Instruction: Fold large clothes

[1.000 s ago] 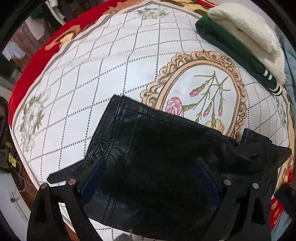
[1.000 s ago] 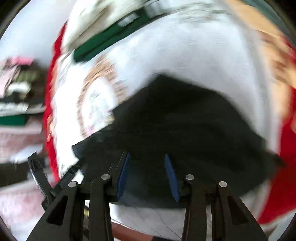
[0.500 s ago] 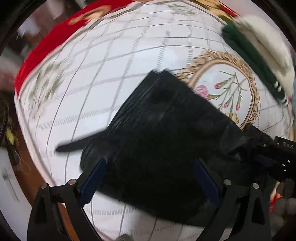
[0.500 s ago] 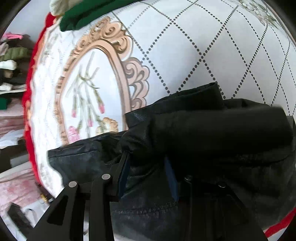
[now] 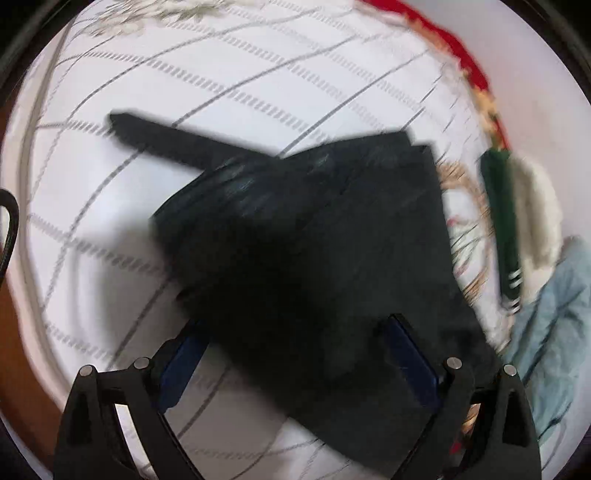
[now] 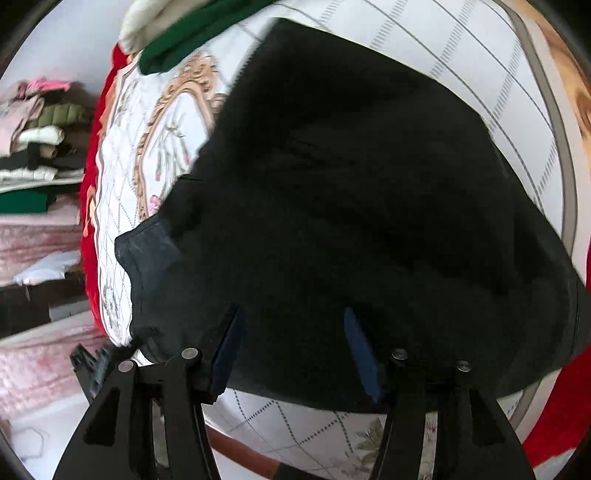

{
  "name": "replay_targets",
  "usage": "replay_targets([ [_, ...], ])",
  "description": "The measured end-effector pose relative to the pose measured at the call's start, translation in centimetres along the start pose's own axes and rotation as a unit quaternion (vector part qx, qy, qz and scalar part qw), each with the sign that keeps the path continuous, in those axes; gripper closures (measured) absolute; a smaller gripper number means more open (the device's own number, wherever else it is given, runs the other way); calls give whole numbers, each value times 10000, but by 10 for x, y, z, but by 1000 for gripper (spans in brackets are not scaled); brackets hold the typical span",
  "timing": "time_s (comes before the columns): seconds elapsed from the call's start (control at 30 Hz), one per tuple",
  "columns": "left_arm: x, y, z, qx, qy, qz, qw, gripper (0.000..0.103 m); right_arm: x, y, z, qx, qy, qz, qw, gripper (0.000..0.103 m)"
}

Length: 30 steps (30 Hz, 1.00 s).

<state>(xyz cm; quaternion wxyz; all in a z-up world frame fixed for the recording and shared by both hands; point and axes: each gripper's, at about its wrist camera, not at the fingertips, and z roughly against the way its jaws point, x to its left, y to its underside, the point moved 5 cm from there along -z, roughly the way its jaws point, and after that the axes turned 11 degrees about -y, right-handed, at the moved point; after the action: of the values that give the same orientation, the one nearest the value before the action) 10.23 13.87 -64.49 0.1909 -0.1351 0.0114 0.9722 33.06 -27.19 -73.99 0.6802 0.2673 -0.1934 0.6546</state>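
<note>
A black leather garment (image 5: 314,251) lies folded on a white quilted bedspread (image 5: 221,74); a thin strap (image 5: 155,136) sticks out to its left. It also fills the right wrist view (image 6: 369,184). My left gripper (image 5: 295,354) hangs open just above the garment's near edge, holding nothing. My right gripper (image 6: 295,347) is open over the garment's near edge, with nothing between its blue pads (image 6: 360,350). The left wrist view is blurred by motion.
A folded green and cream garment (image 5: 506,221) and a light blue cloth (image 5: 554,332) lie at the right. The green garment also shows in the right wrist view (image 6: 192,29). Stacked clothes (image 6: 37,140) sit on shelves beyond the bed's red border (image 6: 90,177).
My right gripper has opened and let go of the black garment, which now lies flatter. My left gripper has swung left, so the garment sits right of centre in its view.
</note>
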Motion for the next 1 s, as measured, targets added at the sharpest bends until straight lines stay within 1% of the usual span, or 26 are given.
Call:
replay_targets([
  [0.07,-2,-5,-5,-58,40,223,9997,7,-4,1,-1,-3,-42,2,10000,44],
  [0.13,-5,-9,-5,-265,153,380,9988,7,-5,0,-3,35,-25,45,10000,44],
  [0.17,-7,-11,-4,-347,177,402,9984,11,-5,0,-5,50,-8,75,10000,44],
  [0.2,-7,-11,-3,-445,170,428,9979,16,-4,1,-6,58,13,92,9999,44],
  [0.27,-11,-16,-2,-665,11,436,9968,54,-6,1,-9,79,29,115,9999,44],
  [0.3,-15,-18,-3,-706,17,414,9966,61,-7,1,-10,73,28,108,9999,44],
  [0.37,-21,-22,1,-811,87,330,9961,78,-9,3,-10,75,-10,67,9999,44],
  [0.47,-27,-29,8,-930,143,233,9953,87,-9,3,-10,100,-42,-6,9999,44],
  [0.53,-27,-32,20,-1019,244,187,9943,90,-4,2,-9,153,-120,-22,9998,44],
  [0.57,-24,-34,32,-1102,329,174,9932,91,0,2,-6,164,-203,-30,9997,44],
  [0.63,-16,-38,54,-1284,387,98,9909,91,11,3,-3,206,-326,61,9992,44],
  [0.7,-3,-41,70,-1456,293,14,9889,91,21,3,-4,267,-328,205,9989,44],
  [0.73,8,-41,72,-1456,251,6,9890,90,26,3,-7,322,-312,287,9986,44],
  [0.8,30,-44,57,-1133,240,168,9931,86,30,2,-16,427,-211,350,9983,44],
  [0.83,39,-44,46,-923,281,328,9948,79,30,2,-23,471,-194,329,9982,44],
  [0.87,50,-45,34,-727,403,533,9951,75,30,2,-28,503,-190,300,9981,44],
  [0.93,66,-46,13,-470,615,857,9933,56,28,1,-36,522,-132,229,9983,44],
  [0.97,66,-48,3,-448,883,973,9903,52,26,1,-37,527,-117,214,9983,44],
  [1.0,64,-50,-1,-509,1092,1009,9876,39,25,2,-39,531,-100,205,9983,44],
])
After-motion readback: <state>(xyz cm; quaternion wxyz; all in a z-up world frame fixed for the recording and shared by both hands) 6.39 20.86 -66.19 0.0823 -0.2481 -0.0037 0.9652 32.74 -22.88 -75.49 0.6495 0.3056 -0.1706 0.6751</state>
